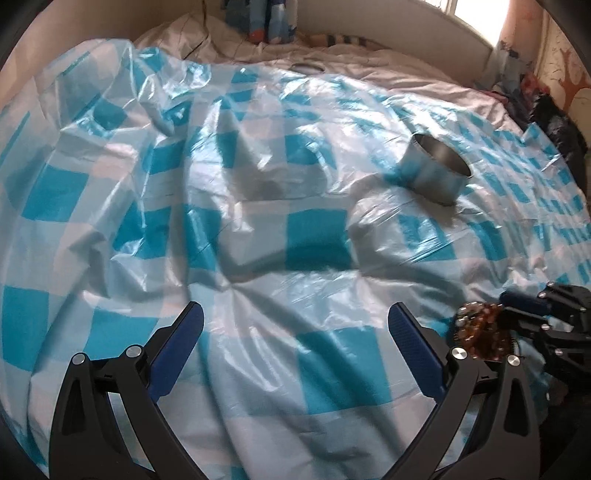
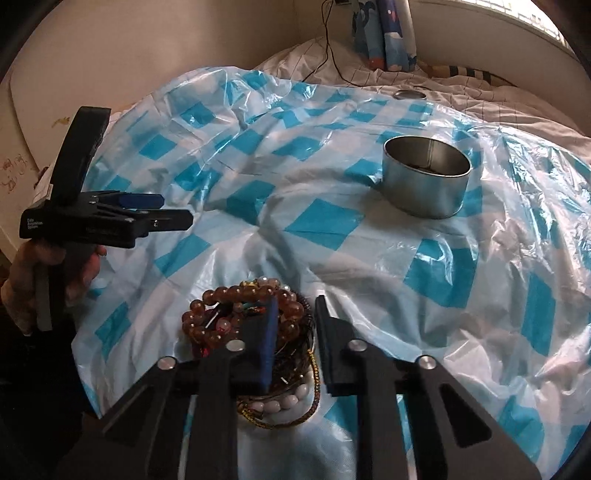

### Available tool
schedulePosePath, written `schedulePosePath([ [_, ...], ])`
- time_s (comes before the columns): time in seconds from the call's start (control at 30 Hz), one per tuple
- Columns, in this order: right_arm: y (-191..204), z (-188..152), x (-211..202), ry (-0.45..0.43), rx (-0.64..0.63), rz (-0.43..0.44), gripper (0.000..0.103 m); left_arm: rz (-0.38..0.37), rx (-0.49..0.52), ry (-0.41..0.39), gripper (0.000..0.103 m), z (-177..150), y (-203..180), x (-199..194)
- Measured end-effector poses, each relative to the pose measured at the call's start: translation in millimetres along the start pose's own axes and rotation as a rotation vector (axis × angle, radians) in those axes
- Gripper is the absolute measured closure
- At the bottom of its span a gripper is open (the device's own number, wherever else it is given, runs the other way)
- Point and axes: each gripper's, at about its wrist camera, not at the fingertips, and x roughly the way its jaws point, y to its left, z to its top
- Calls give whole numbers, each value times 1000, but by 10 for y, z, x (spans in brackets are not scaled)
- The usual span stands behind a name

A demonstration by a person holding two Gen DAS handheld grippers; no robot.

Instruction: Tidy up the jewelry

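A heap of jewelry (image 2: pixel 255 314) lies on the blue-and-white checked plastic sheet (image 2: pixel 332 221): amber bead bracelets, a white bead bracelet (image 2: pixel 291 400) and thin cords. My right gripper (image 2: pixel 295 306) is open, its jaws down over the heap with one blue pad among the beads. The heap also shows in the left wrist view (image 1: pixel 480 332), with the right gripper (image 1: pixel 517 310) beside it. My left gripper (image 1: pixel 295 317) is open and empty above the sheet; it also shows in the right wrist view (image 2: pixel 173 210). A round metal tin (image 2: pixel 426 175) stands open beyond; it also shows in the left wrist view (image 1: pixel 436 171).
The sheet covers a bed with crumpled white bedding (image 2: pixel 369 77). A round metal lid (image 2: pixel 409 94) lies at the sheet's far edge. A black cable (image 2: pixel 328 48) runs across the bedding. Blue patterned fabric (image 2: pixel 384 33) stands against the far wall. Dark clutter (image 1: pixel 554 114) sits at the right.
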Motion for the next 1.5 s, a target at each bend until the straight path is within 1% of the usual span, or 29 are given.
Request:
schedulePosePath([
  [0.03, 8, -2, 0, 0, -3, 1, 89, -13, 5, -11, 7, 5, -13, -19],
  [0.1, 12, -1, -21, -9, -6, 5, 92, -5, 4, -20, 7, 12, -19, -36],
  [0.2, -7, 2, -19, -12, 7, -2, 92, 13, -1, -39, 7, 22, 4, -52],
  [0.27, -22, 3, 6, -7, 17, 0, 71, 14, -7, -44, 7, 35, 17, -58],
  [0.33, -30, 3, 33, 1, 19, -2, 69, 14, -7, -47, 7, 44, 24, -63],
  [0.4, -31, 1, 49, 6, 17, 7, 70, 16, -3, -49, 7, 48, 15, -61],
  [0.43, -23, 2, 55, 10, 14, 22, 80, 17, 2, -48, 7, 50, 3, -58],
  [0.47, 0, 6, 47, 7, 2, 24, 87, 17, 5, -48, 7, 54, -4, -53],
  [0.5, 14, 8, 39, 4, -5, 24, 91, 17, 8, -48, 7, 50, -10, -56],
  [0.57, 25, 11, 16, -6, -6, 41, 91, 21, 15, -49, 7, 54, -24, -57],
  [0.63, 7, 20, -66, -41, 16, 82, 91, 27, 20, -51, 7, 58, -32, -56],
  [0.8, -103, 65, -322, -161, 100, 176, 91, 27, 25, -50, 7, 61, -41, -50],
  [0.97, -220, 111, -497, -246, 170, 228, 91, 9, 48, -34, 7, 51, -124, -10],
  [1.03, -253, 126, -535, -267, 187, 241, 91, 0, 62, -32, 7, 46, -175, 1],
  [1.1, -278, 143, -579, -291, 202, 255, 91, -17, 72, -26, 7, 40, -226, 16],
  [1.27, -326, 155, -637, -320, 222, 250, 91, -178, 71, -7, 7, 21, -404, 73],
  [1.3, -333, 145, -645, -324, 225, 250, 91, -194, 79, -10, 7, 16, -441, 80],
  [1.37, -357, 143, -673, -337, 235, 245, 91, -267, 126, -16, 7, -9, -601, 109],
  [1.5, -403, 130, -721, -357, 252, 243, 91, -301, 202, -19, 7, -60, -874, 179],
])
